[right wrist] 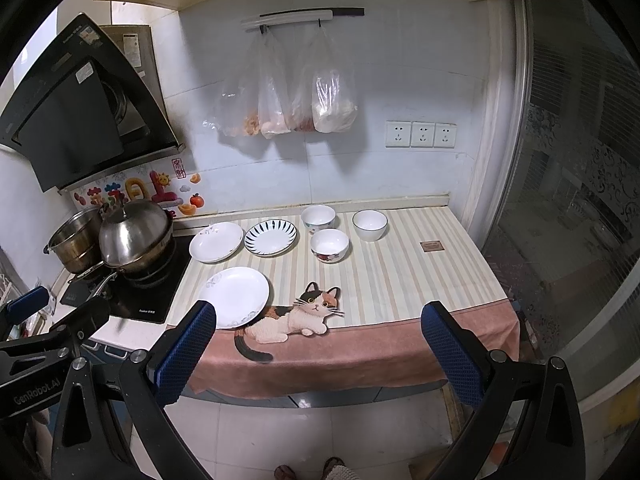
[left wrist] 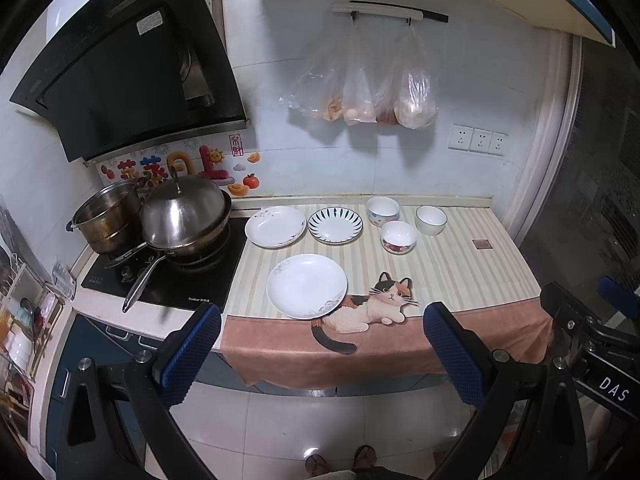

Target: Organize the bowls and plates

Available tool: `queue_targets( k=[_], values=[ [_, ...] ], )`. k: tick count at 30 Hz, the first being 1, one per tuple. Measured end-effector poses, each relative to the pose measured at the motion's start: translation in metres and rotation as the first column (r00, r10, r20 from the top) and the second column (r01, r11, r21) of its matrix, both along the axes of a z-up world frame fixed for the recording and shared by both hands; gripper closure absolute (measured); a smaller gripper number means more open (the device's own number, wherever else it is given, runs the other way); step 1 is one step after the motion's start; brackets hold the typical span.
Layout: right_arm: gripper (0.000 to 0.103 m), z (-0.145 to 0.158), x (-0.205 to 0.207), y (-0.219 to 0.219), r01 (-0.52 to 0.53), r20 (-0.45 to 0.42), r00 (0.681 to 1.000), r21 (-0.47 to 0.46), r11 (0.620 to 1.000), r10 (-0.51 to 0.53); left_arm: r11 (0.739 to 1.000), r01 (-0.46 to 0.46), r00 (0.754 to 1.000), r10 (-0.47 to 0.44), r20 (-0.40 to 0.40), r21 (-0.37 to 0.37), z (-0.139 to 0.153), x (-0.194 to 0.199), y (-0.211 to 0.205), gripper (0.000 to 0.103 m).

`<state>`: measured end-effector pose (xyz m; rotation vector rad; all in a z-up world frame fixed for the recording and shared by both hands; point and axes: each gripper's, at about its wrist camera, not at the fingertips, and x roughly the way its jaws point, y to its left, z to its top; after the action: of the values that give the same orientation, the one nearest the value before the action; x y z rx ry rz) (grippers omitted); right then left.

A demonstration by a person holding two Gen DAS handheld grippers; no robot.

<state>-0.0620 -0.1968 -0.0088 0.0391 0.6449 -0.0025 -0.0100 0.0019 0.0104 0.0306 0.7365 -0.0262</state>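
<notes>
Hovering short of the bench point(left wrist: 460, 272), the left gripper point(left wrist: 320, 344) and right gripper point(right wrist: 316, 340) both hold their jaws wide apart with nothing between them, so sorting looks not yet begun. Beyond them, the near plate point(left wrist: 306, 285) lies at 12 o'clock just past the front edge, the floral plate point(left wrist: 275, 225) and striped plate point(left wrist: 335, 225) side by side behind it, and three bowls point(left wrist: 399, 236) cluster at 1 o'clock (all apart, none stacked). Next I would judge a descent onto one plate's rim, jaws straddling the edge before closing.
</notes>
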Motion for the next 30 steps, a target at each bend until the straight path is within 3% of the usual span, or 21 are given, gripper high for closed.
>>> queue_targets(
  k=[30],
  values=[
    [0.000, -0.007, 0.005, -0.002, 0.005, -0.006, 1.000, 0.004, 1.000, -0.005, 1.000, -0.003, 1.000, 0.003, -0.012, -0.009, -0.002, 0.015, -0.003, 0.000]
  ],
)
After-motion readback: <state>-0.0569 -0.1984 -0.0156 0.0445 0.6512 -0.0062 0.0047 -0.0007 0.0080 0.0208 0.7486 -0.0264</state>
